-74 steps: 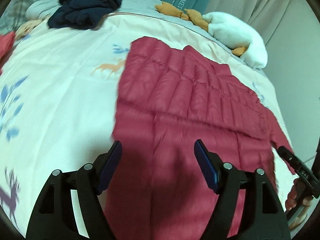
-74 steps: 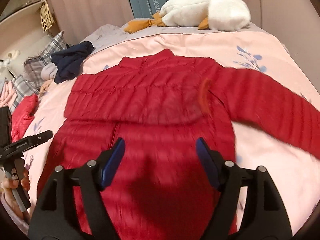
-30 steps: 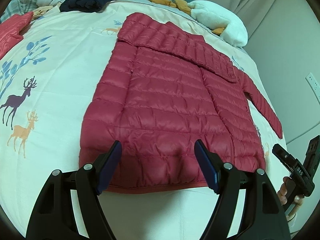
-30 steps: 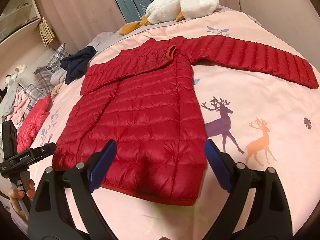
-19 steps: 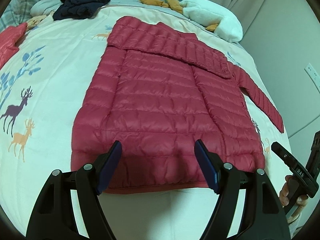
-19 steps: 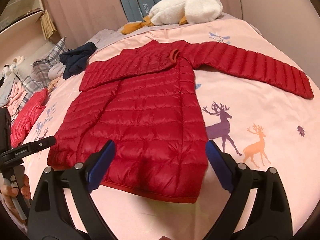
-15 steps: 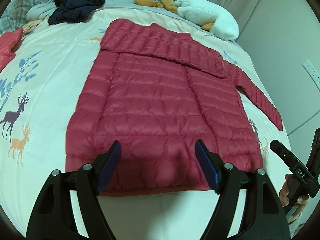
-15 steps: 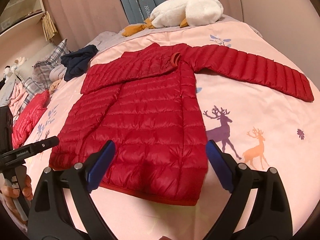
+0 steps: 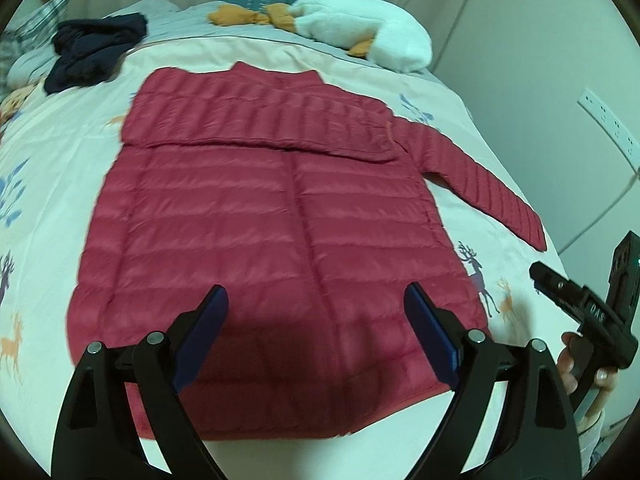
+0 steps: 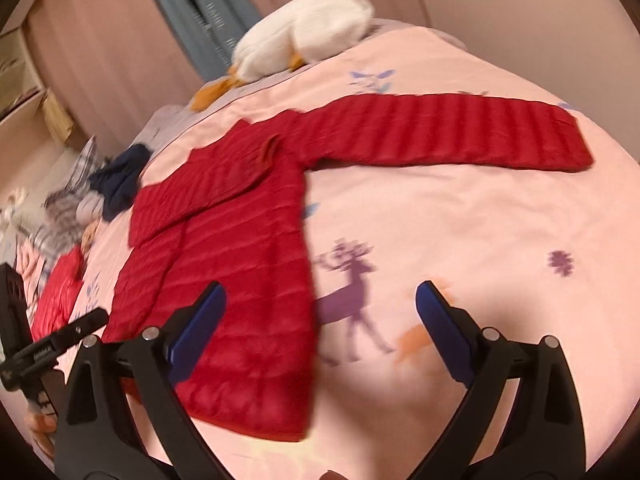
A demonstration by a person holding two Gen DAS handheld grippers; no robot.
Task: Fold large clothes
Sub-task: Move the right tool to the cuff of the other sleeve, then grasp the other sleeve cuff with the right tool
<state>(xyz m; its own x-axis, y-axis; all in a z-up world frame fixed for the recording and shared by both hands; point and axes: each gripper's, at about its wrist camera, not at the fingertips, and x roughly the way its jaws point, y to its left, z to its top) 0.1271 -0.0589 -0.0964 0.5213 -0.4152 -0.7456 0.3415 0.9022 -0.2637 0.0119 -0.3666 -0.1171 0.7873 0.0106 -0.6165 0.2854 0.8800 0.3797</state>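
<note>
Red down jacket spread flat on the bed, hem toward the near edge, one sleeve folded across the chest, the other sleeve stretched toward the right edge. Left gripper spread wide above the hem, holding nothing. Right gripper likewise spread, over the jacket's right side. White plush and dark garment along the far edge.
</note>
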